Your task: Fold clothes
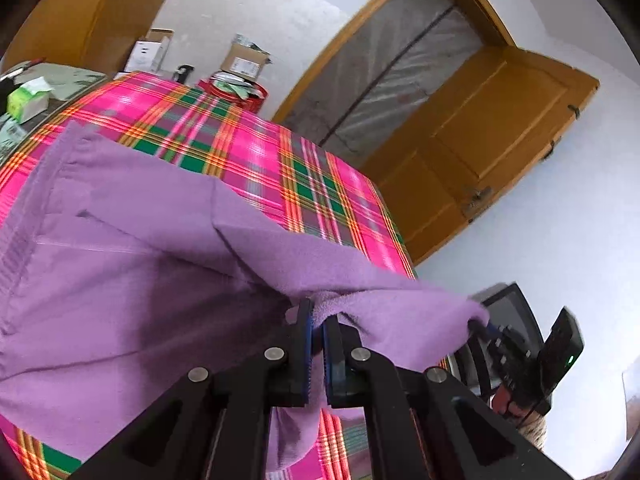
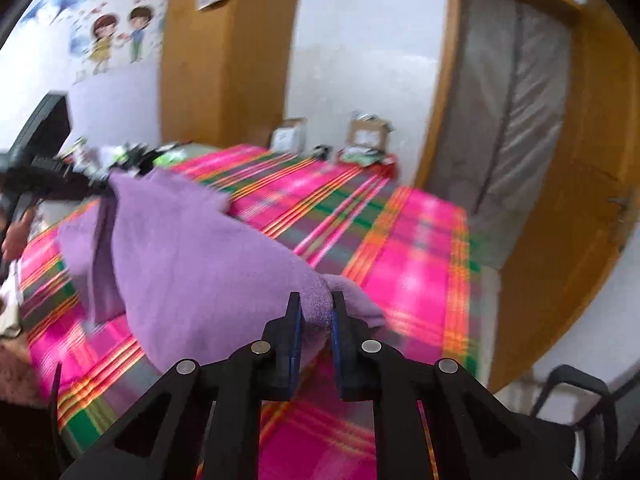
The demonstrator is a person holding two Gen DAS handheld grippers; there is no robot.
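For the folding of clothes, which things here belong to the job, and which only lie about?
Belong to the job:
- purple garment
- left gripper, shut on it
- right gripper, shut on it
- plaid-covered table, work surface

Only lying about:
- cardboard boxes
- red container
- green-white packet

A pink, green and orange plaid cloth covers the surface. At its far edge stand two open cardboard boxes, one white, beside a red container. A green-and-white carton lies at the left. Behind is a wooden door and a doorway hung with grey sheeting. Cartoon stickers decorate the wall.
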